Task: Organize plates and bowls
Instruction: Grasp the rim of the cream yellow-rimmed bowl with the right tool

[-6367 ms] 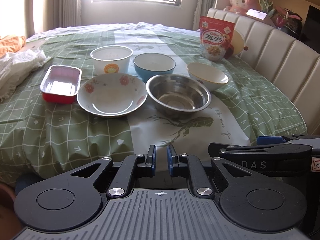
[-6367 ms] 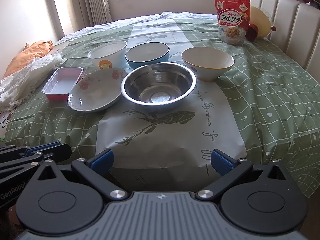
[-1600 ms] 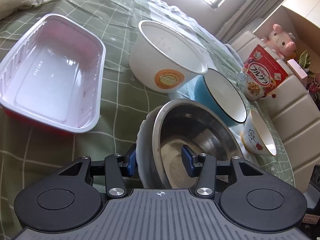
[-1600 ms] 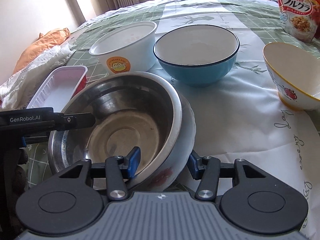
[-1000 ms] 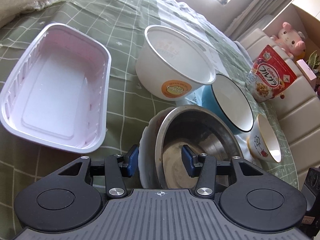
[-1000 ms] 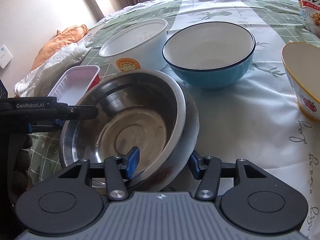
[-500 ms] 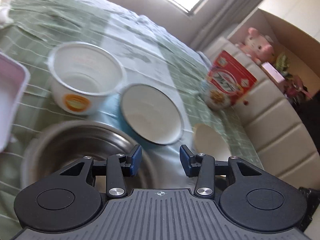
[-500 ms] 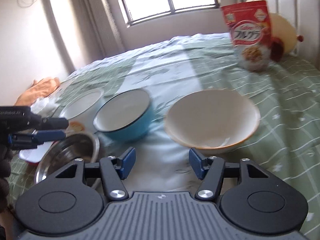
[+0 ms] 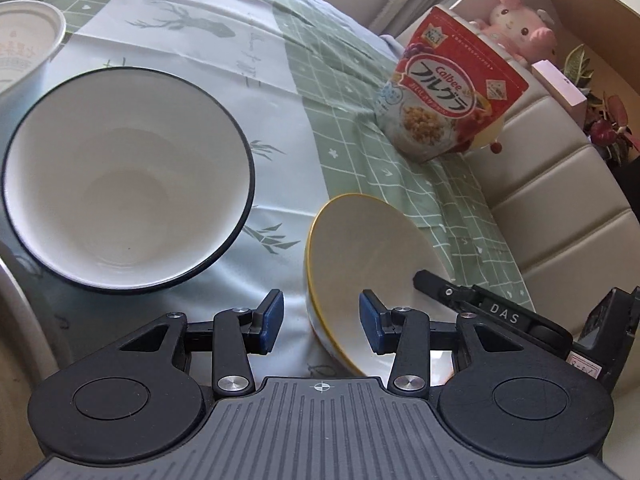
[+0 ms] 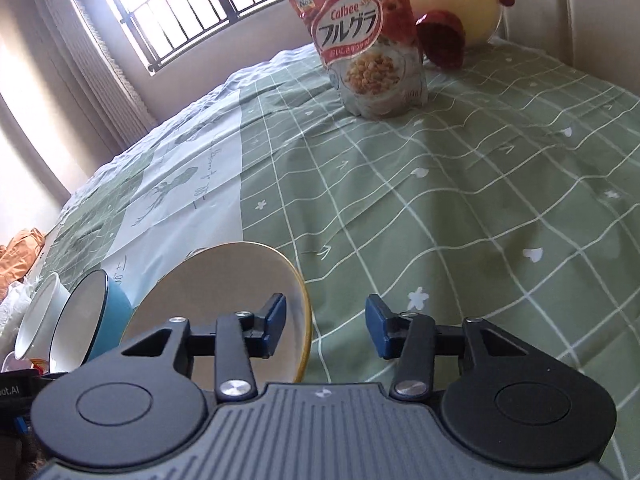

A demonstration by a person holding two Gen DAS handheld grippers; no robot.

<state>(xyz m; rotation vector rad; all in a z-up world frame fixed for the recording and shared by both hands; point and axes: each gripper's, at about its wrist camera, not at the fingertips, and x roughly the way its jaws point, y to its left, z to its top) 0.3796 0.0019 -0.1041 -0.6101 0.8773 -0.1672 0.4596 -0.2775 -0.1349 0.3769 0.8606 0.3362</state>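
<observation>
A cream bowl with a yellow rim (image 9: 368, 252) sits on the tablecloth. My left gripper (image 9: 320, 318) is open, its jaws straddling the bowl's near left rim. My right gripper (image 10: 325, 326) is open and straddles the same bowl's (image 10: 224, 288) right rim; its body shows at the right of the left wrist view (image 9: 500, 316). A blue bowl with a white inside (image 9: 124, 176) stands to the left, also in the right wrist view (image 10: 92, 316). A white plastic bowl (image 9: 24, 40) lies beyond it. The steel bowl's edge (image 9: 10, 296) shows at far left.
A red Calbee cereal bag (image 9: 448, 116) stands behind the cream bowl, also in the right wrist view (image 10: 368, 44). A padded bench back (image 9: 560, 184) runs along the right. Green checked cloth (image 10: 460, 208) covers the table to the right.
Both grippers have left the stacked steel bowl and flowered plate and moved right and forward. Each open gripper now straddles a rim of the cream bowl.
</observation>
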